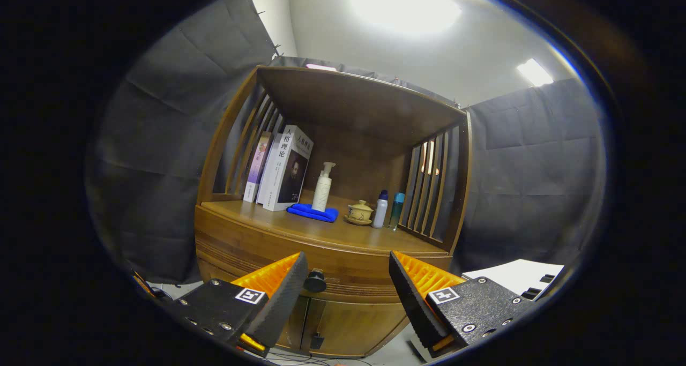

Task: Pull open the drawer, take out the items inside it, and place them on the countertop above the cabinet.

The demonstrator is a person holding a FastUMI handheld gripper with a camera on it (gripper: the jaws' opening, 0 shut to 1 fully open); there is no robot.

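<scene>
A wooden cabinet stands ahead of me, its countertop (300, 228) under a slatted open shelf. Below the countertop runs the drawer front (343, 269), closed, with a dark round knob (315, 281). My gripper (347, 272) is open and holds nothing. The knob sits between the fingers, close to the left fingertip (297, 272) and a short way beyond it. The drawer's contents are hidden.
On the countertop stand a few books (281, 167), a white pump bottle (322, 188) on a blue cloth (312, 212), a lidded teacup on a saucer (359, 212) and two small bottles (387, 209). Cabinet doors (348, 326) lie below the drawer. A white surface (517, 275) lies at right.
</scene>
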